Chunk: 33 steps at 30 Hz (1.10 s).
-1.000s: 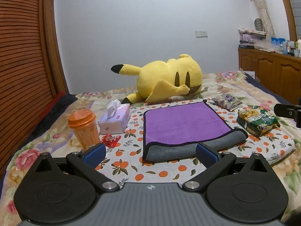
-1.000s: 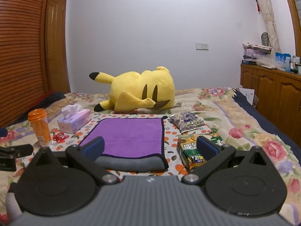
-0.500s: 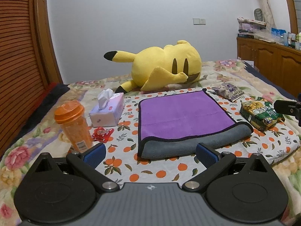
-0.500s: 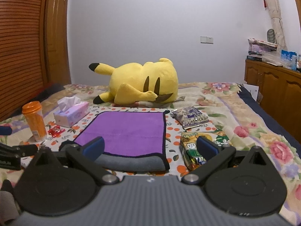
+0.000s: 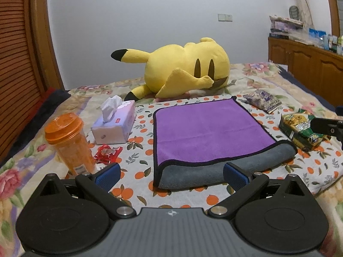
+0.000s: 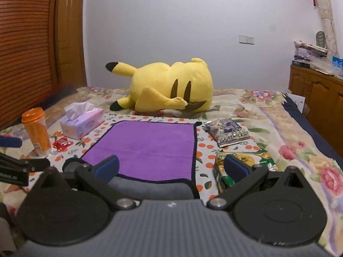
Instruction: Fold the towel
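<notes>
A purple towel (image 5: 205,128) with a grey underside lies folded once on the orange-print cloth on the bed; its rounded grey fold faces me. It also shows in the right wrist view (image 6: 148,147). My left gripper (image 5: 171,174) is open and empty, just in front of the fold near its left end. My right gripper (image 6: 170,168) is open and empty over the fold near its right end. The right gripper's tip shows at the right edge of the left wrist view (image 5: 328,127).
An orange tumbler (image 5: 69,143), a tissue box (image 5: 114,124) and a red wrapper (image 5: 107,153) lie left of the towel. A green snack bag (image 5: 300,129) and a purple packet (image 5: 262,100) lie to its right. A yellow plush toy (image 5: 184,68) lies behind.
Both grippers have moved forward and lower toward the towel's near fold, which now looks larger. The towel has not moved. Both stay open.
</notes>
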Each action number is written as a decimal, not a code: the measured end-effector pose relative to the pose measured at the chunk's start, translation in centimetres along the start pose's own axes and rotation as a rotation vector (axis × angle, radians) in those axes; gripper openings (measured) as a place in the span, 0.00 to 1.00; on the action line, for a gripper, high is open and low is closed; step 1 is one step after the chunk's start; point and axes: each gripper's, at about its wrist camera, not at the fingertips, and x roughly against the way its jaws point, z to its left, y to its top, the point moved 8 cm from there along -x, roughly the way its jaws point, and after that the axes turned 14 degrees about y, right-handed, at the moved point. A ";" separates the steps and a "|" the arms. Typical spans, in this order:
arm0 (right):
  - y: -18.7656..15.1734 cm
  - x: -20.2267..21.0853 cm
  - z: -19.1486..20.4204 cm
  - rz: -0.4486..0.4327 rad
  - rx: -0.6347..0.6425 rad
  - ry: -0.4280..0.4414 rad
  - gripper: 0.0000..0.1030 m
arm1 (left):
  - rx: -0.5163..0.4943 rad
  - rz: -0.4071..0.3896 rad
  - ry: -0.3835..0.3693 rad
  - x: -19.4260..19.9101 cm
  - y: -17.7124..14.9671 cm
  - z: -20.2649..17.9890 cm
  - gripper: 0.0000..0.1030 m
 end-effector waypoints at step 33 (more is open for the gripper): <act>-2.9 -7.8 -2.7 0.227 -0.020 0.062 0.84 | -0.001 0.180 -0.079 -10.4 -1.4 -0.2 0.62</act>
